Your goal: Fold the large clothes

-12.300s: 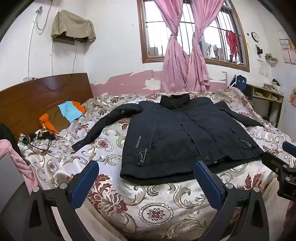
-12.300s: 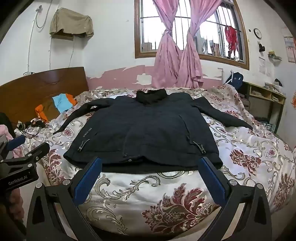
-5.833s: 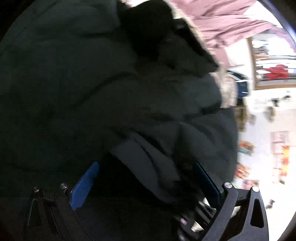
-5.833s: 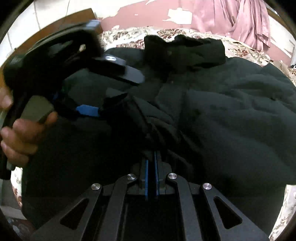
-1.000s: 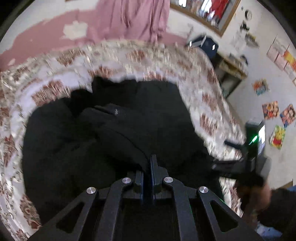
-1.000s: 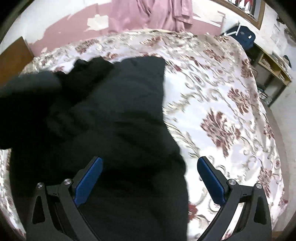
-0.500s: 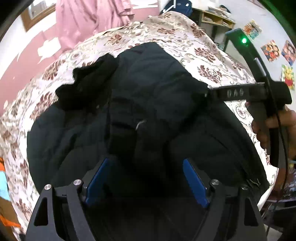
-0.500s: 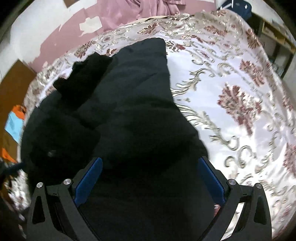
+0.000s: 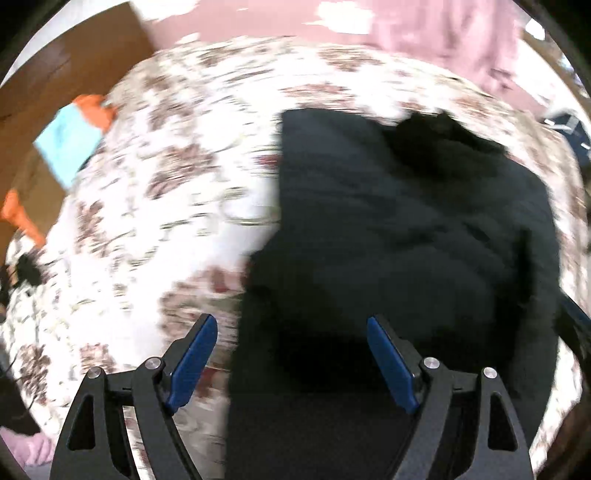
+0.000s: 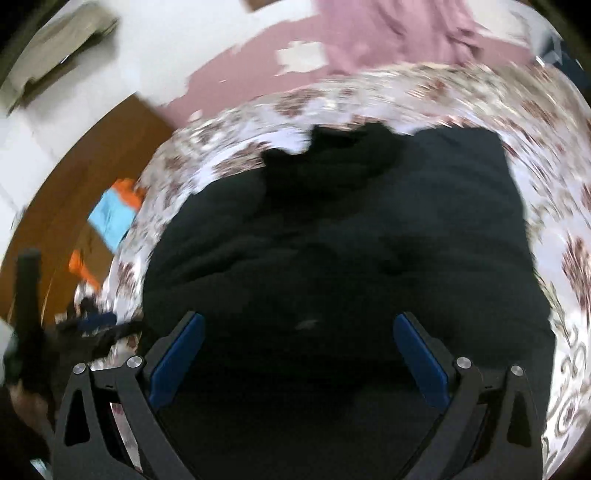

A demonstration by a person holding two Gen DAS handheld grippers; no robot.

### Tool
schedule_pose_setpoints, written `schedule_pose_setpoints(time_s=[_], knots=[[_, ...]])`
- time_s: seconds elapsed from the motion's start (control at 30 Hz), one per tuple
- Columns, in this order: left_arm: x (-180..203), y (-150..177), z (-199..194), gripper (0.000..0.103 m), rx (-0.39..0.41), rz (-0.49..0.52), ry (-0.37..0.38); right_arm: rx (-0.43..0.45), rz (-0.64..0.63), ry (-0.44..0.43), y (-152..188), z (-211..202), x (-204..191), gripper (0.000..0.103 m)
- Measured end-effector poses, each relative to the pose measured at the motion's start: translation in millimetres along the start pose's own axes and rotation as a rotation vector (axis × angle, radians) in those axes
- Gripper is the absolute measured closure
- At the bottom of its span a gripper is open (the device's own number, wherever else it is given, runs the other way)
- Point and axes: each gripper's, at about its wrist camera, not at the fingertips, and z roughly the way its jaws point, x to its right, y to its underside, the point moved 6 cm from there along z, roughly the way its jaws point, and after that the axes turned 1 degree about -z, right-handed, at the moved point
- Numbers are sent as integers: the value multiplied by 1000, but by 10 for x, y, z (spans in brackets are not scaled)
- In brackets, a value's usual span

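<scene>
At the far left of the left wrist view, a brown wooden headboard (image 9: 74, 48) is standing behind the bed, with a light blue cloth (image 9: 68, 146) and an orange cloth (image 9: 96, 110) lying against it. Next to them the floral bedspread (image 9: 162, 192) is filling the left half of the picture, blurred by motion. Down at the bottom, the left gripper (image 9: 291, 362) is hanging above the bed with its blue-padded jaws spread wide and gripping nothing; its left finger is showing over the bedspread and its right finger over the dark cloth. Filling the right half, the black jacket (image 9: 406, 240) is lying on the bedspread, gathered into a compact block with straight left and right edges, its darker collar (image 9: 439, 136) bunched at the far end. Behind the bed a pink curtain (image 9: 454, 33) is hanging.

Starting at the left edge of the right wrist view, a dark gripper handle is showing, too blurred to read further. Beside it the headboard (image 10: 92, 162) is carrying the blue cloth (image 10: 110, 218) and orange cloth (image 10: 127, 192). Across the middle, the jacket (image 10: 351, 251) is covering most of the bed, its collar (image 10: 343, 155) pointing toward the pink, peeling wall (image 10: 251, 74). Over its near part the right gripper (image 10: 299, 350) is hovering with jaws wide apart and nothing between them. To the right the bedspread (image 10: 569, 258) is showing again.
</scene>
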Motion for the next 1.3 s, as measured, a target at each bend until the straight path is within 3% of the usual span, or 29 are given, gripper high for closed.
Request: schedule_pose_setpoints(time_s=[0.07, 0.13, 0.2, 0.3, 0.37, 0.43, 0.5, 0.53, 0.67, 0.77, 0.87, 1.0, 1.07, 1.13, 1.23, 1.3], knots=[[-153, -55, 76, 21, -12, -23, -25, -22, -51, 47, -10, 72, -171, 3], [-238, -89, 125, 21, -19, -51, -12, -51, -77, 157, 10, 208, -237, 3], [-272, -119, 153, 21, -29, -77, 13, -87, -56, 230, 18, 325, -191, 3], [-276, -139, 172, 21, -34, -90, 51, -101, 4, 274, 3, 354, -65, 4], [-246, -174, 184, 21, -23, -85, 77, -77, 27, 292, -20, 271, 28, 22], [-189, -208, 167, 21, -3, -72, 88, -58, 35, 253, -26, 207, 72, 64], [-114, -245, 169, 21, 2, -50, 93, -14, 64, 250, -69, 48, 177, 86], [-56, -276, 165, 21, 5, -34, 94, 14, 72, 254, -103, -68, 243, 91], [115, -375, 124, 21, 47, -3, 83, 156, 100, 297, -253, -553, 547, 94], [207, -397, 206, 21, 52, 5, 47, 213, 142, 355, -261, -810, 815, 94], [290, -343, 395, 21, 4, 34, 6, 196, 171, 386, -173, -806, 1074, 94], [361, -220, 566, 21, -46, 74, -32, 92, 199, 393, 16, -472, 1381, 93], [362, -187, 533, 21, -46, 67, -25, 55, 209, 398, 111, -381, 1443, 87], [355, -184, 416, 21, -8, 54, -21, 34, 232, 426, 201, -425, 1507, 74], [401, -232, 199, 21, 93, 77, -32, 74, 226, 474, 218, -622, 1529, 50], [524, -295, 97, 21, 152, 157, -29, 105, 192, 533, 167, -727, 1503, 47]])
